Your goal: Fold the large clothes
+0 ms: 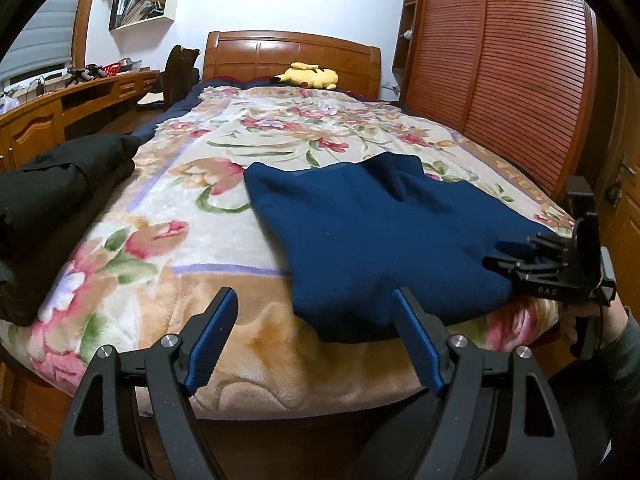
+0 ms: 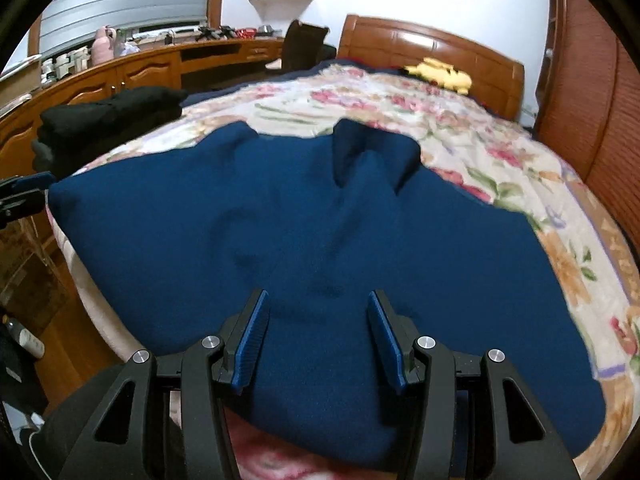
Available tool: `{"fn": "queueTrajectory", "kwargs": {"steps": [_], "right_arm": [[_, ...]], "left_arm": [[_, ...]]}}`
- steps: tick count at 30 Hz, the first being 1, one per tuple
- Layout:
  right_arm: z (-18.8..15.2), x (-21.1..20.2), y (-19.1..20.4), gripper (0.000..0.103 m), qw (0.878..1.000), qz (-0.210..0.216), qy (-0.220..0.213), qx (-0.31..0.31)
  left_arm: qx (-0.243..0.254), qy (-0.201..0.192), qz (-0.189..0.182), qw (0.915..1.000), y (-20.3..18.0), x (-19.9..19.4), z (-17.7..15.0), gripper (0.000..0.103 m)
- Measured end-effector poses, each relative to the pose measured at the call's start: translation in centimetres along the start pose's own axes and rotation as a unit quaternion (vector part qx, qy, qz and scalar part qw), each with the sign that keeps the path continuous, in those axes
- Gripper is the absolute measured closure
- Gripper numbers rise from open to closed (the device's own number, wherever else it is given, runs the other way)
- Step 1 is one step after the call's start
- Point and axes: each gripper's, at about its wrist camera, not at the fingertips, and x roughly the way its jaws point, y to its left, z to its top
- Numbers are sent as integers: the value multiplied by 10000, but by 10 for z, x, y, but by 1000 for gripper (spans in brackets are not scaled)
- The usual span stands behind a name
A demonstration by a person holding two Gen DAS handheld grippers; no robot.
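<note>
A large dark blue garment point(image 1: 372, 232) lies spread on the floral blanket point(image 1: 224, 184) near the foot of the bed; it fills the right wrist view point(image 2: 320, 240). My left gripper point(image 1: 316, 300) is open and empty, hovering at the bed's foot edge, its right finger over the garment's near left hem. My right gripper point(image 2: 318, 300) is open and empty just above the garment's near edge. It also shows in the left wrist view point(image 1: 516, 256) at the garment's right corner.
A folded black garment point(image 1: 52, 200) lies on the bed's left side, also in the right wrist view point(image 2: 108, 120). A yellow plush toy point(image 1: 308, 76) rests by the wooden headboard point(image 1: 292, 56). A wooden desk point(image 1: 80, 100) runs along the left; a slatted wardrobe point(image 1: 500, 80) stands right.
</note>
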Motion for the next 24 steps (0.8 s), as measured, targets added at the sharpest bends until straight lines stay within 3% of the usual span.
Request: {"fn": "queueTrajectory", "kwargs": {"steps": [13, 17, 22, 24], "right_arm": [[-2, -1, 5, 50, 10000, 7, 37, -74], [-8, -8, 2, 50, 9999, -12, 16, -153], [-12, -18, -3, 50, 9997, -174, -58, -135], [-13, -22, -8, 50, 9996, -250, -99, -54]], "left_arm": [[-588, 495, -217, 9968, 11, 47, -5, 23], [-573, 677, -198, 9959, 7, 59, -14, 23], [-513, 639, -123, 9966, 0, 62, -16, 23], [-517, 648, -214, 9963, -1, 62, -16, 33]]}}
